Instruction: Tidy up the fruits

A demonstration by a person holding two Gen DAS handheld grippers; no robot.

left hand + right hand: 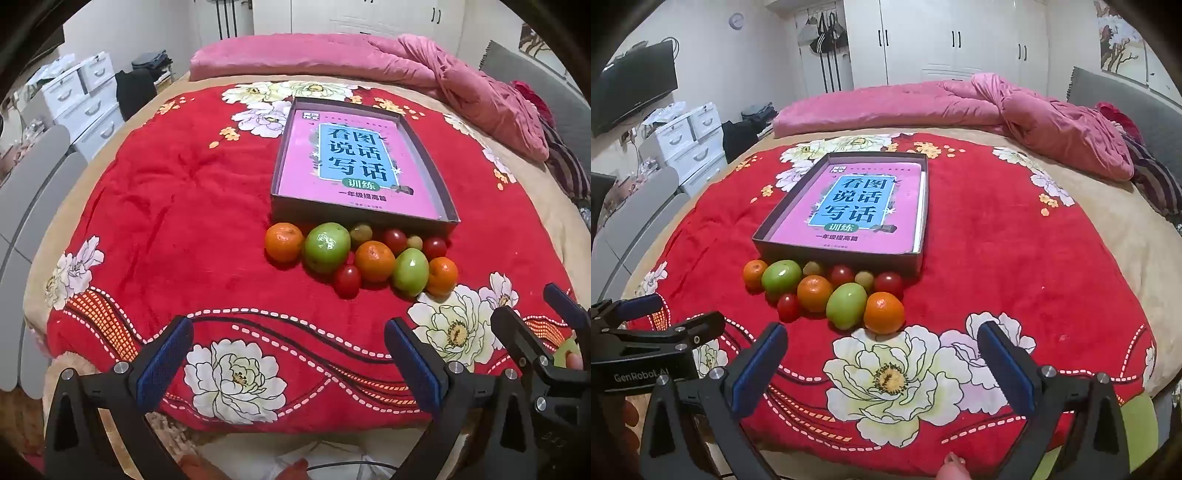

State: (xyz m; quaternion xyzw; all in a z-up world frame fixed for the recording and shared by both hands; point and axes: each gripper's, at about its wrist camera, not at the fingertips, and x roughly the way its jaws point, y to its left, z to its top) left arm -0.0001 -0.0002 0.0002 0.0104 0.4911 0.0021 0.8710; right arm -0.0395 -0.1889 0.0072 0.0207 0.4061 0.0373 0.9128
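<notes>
Piled together on a red floral blanket (184, 206), just below the near wall of a shallow dark box (364, 212) holding a pink book (351, 162): a cluster of small round fruits, glossy and touching one another. Counted: three oranges (283, 242), dimpled and bright; two green fruits (327, 247), smooth with a light glare; three red cherry tomatoes (347, 281), shiny; two small yellowish-green grapes (361, 233), tucked against the box wall. Ten pieces in all, seen at roughly 12 to 1 o'clock in the left wrist view and at 11 to 12 o'clock in the right wrist view. Left gripper (288, 363) low over the blanket's near edge, blue-padded jaws spread wide, nothing between them. Right gripper (882, 369) likewise spread wide and empty, above a large white printed flower (890, 376), at 6 o'clock from the fruit. Beyond the box at 12 o'clock, a rumpled pink quilt (1015, 107).
</notes>
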